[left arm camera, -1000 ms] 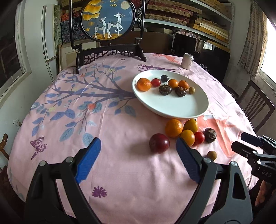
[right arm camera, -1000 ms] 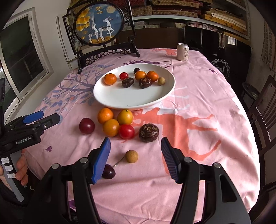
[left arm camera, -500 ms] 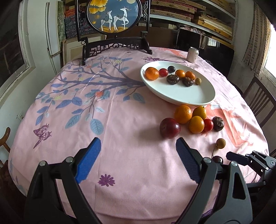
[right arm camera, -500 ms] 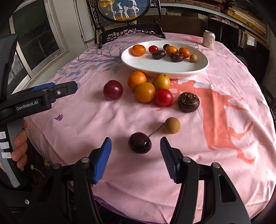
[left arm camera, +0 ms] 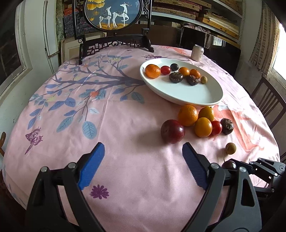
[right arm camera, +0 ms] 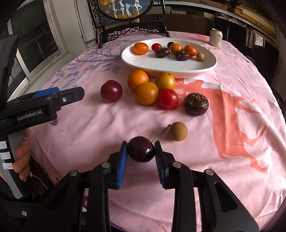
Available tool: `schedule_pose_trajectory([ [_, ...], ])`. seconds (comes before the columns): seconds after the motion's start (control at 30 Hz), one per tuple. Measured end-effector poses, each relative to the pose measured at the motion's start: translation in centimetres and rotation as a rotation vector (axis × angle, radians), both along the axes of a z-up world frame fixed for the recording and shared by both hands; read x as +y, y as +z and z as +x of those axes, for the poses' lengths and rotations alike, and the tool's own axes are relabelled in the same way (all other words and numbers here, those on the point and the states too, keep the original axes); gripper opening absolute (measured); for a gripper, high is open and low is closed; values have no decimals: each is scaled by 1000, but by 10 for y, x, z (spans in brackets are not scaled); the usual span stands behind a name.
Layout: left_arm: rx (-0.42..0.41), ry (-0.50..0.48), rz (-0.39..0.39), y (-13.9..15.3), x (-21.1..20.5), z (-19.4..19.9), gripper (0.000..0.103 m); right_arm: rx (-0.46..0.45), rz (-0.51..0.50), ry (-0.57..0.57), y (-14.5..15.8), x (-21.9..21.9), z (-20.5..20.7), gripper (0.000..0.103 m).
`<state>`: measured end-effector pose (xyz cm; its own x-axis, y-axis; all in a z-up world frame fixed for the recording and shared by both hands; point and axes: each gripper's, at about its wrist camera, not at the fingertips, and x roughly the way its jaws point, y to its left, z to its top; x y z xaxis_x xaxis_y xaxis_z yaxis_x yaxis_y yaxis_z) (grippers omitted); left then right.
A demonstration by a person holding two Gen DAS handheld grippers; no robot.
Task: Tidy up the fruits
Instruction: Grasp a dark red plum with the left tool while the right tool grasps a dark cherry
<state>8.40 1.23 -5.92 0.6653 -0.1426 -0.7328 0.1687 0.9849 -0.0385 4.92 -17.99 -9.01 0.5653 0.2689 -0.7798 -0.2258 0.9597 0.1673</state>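
Cherry [right arm camera: 141, 149] sat clamped in right gripper [right arm camera: 140, 153] — pick step. Next: lift, carry ahead to plate [right arm camera: 211, 65]. Left gripper [left arm camera: 143, 160] gaped, empty.

Behind the pink floral tablecloth [left arm camera: 125, 125] stand a carved deer screen [left arm camera: 114, 14], wooden shelves [left arm camera: 205, 16] and a bright window [left arm camera: 279, 58].
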Motion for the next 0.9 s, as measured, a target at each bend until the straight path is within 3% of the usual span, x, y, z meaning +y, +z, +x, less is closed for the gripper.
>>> schedule_pose_trajectory([
  [0.33,66,-53,7,-21,-33,29,88,-34,35,-42,11,-24,-6,32],
  [0.6,130,-52,23,-38,-48,51,53,-41,59,-67,12,-38,-8,32],
  [0.63,123,-55,17,-37,-49,51,41,-41,61,-69,12,-39,-8,32],
  [0.9,119,-66,-29,-29,-46,42,39,-41,67,-69,12,-40,-8,32],
])
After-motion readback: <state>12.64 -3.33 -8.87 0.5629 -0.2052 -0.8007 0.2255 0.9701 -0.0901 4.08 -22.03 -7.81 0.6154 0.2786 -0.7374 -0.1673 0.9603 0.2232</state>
